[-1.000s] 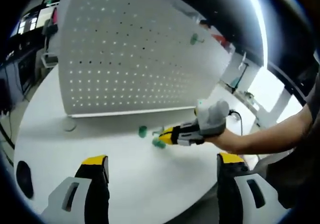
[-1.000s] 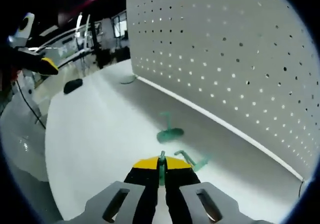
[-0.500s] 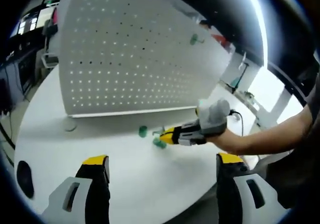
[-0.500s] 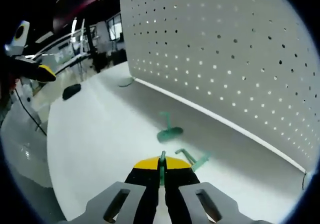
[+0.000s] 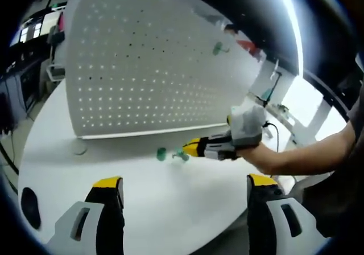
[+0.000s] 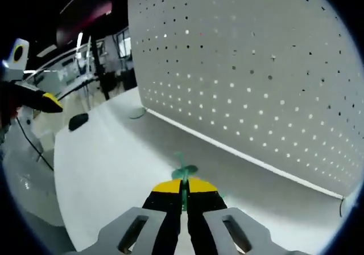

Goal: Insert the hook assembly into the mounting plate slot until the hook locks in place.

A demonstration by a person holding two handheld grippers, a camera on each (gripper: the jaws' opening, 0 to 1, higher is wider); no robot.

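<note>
- The right tool (image 5: 190, 147), yellow-tipped with a grey body, reaches in from the right of the left gripper view, held by a person's hand (image 5: 259, 155) and bare forearm above the round white bench (image 5: 142, 204).
- In the right gripper view, that tool's (image 6: 183, 188) jaws are clenched on a small translucent green plastic hook (image 6: 183, 182), of which a thin sliver stands up between the yellow tips.
- A second green hook piece (image 6: 184, 169) with a flat base lies on the bench just beyond the tips; the left gripper view shows it as a pair of small green shapes (image 5: 162, 153) beside the right tool's nose.
- The large white perforated mounting plate (image 5: 148, 67) stands upright at the back of the bench, its lower edge touching the surface.
- One green hook (image 5: 218, 48) is already hanging high on the plate, well apart from the tool.
- The left tool (image 5: 185, 195) hangs near the bench's edge, its two yellow-capped jaws spread wide and grasping nothing.
- A black oval object (image 5: 29, 207) rests on the bench at the far left.
</note>
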